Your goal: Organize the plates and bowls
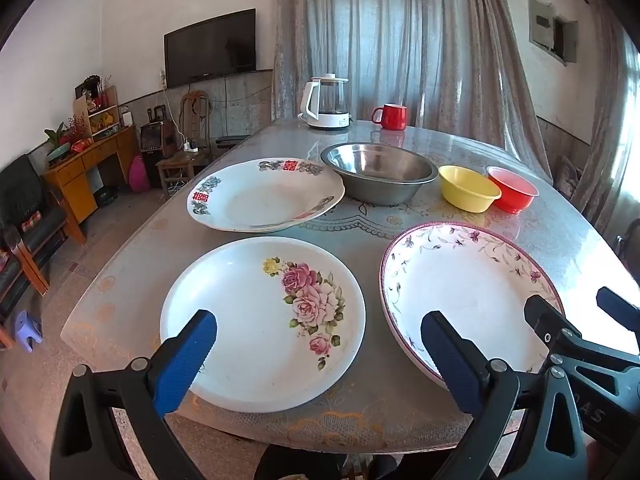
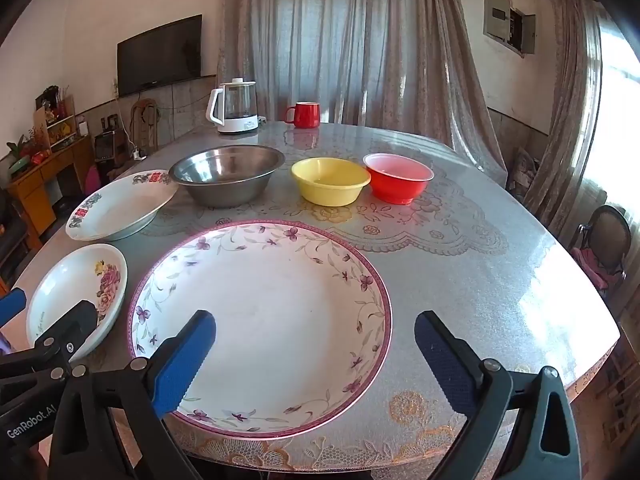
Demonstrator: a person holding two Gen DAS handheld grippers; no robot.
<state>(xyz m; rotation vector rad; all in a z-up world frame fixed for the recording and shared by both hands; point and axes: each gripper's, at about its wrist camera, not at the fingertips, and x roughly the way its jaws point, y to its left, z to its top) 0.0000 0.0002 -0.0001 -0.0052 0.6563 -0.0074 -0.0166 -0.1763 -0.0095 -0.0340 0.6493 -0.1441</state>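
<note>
A rose-patterned plate lies at the table's near left. Beside it to the right is a large purple-rimmed plate. Behind them sit a plate with red characters, a steel bowl, a yellow bowl and a red bowl. My left gripper hovers open above the rose plate's near edge. Over the purple-rimmed plate's near edge, my right gripper is open too. Neither holds anything.
A white kettle and a red mug stand at the far side of the table. A chair is at the right. Cabinets and a stool are on the left floor.
</note>
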